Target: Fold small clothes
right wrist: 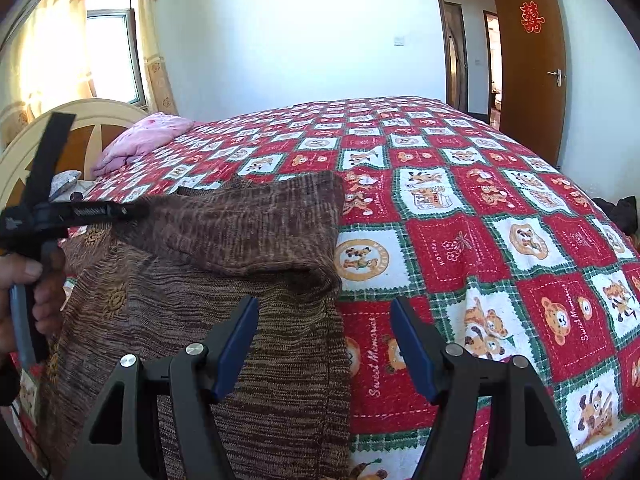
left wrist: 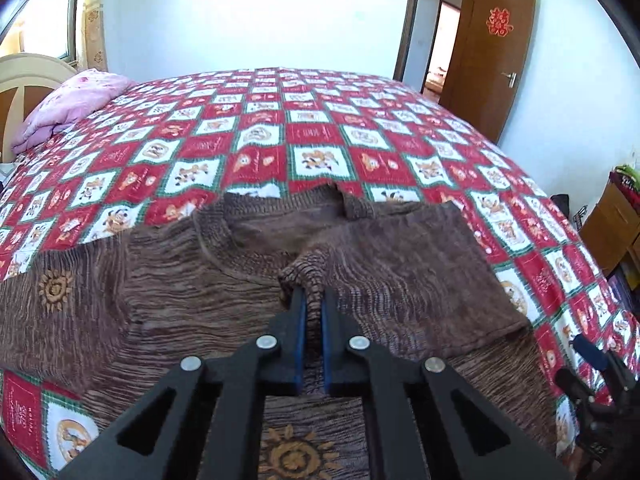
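Sweater [left wrist: 168,300] spread brown and ribbed across checked bedspread [left wrist: 312,128], filling everything below and to both sides of left gripper [left wrist: 313,300]. Pink pillow [left wrist: 76,100] far up and to the left of that claw, well clear of the work. Left claw clamped narrow on a raised pinch of knit near the neckline [left wrist: 224,216], cloth standing up between the blue pads [left wrist: 298,320] (a small fold of fabric, not a full edge). Judged as the start of a fold: a layer gripped for carrying over.

Further right, folded-over sleeve panel [right wrist: 256,232] lying just ahead and to the left of right gripper [right wrist: 324,308]. Right claw standing wide, nothing between its pads, left pad hovering over the sweater's side edge, right pad over bare bedspread. Hand [right wrist: 36,280] on the other tool's handle visible off to its far left.

For a clean fold: lift the pinch only slightly, draw it level rather than upward to avoid dragging the lower layer, close the wide claw on the matching edge first, then move both together. Risk of bunching if only one layer caught.
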A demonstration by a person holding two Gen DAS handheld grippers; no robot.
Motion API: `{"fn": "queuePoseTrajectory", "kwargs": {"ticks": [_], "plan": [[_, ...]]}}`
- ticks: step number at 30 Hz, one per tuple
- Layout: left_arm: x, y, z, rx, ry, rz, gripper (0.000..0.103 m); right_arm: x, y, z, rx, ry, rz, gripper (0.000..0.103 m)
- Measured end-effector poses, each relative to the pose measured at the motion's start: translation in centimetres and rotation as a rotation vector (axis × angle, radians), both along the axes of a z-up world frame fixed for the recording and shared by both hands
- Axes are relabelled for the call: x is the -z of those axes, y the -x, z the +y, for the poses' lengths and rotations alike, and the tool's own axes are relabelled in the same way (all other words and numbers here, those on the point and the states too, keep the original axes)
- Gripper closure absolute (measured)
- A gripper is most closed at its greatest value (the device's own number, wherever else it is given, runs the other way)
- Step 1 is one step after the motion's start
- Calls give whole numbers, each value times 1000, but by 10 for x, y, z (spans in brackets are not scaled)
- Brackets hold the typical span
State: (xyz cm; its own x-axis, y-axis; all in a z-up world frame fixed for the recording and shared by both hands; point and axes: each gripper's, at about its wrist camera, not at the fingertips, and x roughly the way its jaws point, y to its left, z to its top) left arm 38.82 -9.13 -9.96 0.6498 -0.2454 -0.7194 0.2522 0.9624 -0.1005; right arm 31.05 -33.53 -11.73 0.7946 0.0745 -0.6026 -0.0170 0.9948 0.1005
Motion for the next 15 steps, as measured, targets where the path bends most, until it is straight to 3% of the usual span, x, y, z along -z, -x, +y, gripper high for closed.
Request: {"fn": "queuePoseTrajectory", "kwargs": {"ticks": [4,7,9,11,13,15], "plan": [[21,-4,4,-12,-59,29,95,7,-5,6,-35,7,36,34],[43,-8,8,-57,-80,87,87,-5,-10,10,-70,-27,32,34],[51,-10,12,-87,-69,119,69,-18,-18,21,-126,-13,23,30],[48,-9,17,-104,-39,118,59,-21,-40,33,-205,-4,74,26],[42,-10,23,-96,6,118,58,-12,-63,36,-249,-43,132,26],[32,-10,31,-111,20,101,46,5,-80,33,-208,-36,185,26]]}}
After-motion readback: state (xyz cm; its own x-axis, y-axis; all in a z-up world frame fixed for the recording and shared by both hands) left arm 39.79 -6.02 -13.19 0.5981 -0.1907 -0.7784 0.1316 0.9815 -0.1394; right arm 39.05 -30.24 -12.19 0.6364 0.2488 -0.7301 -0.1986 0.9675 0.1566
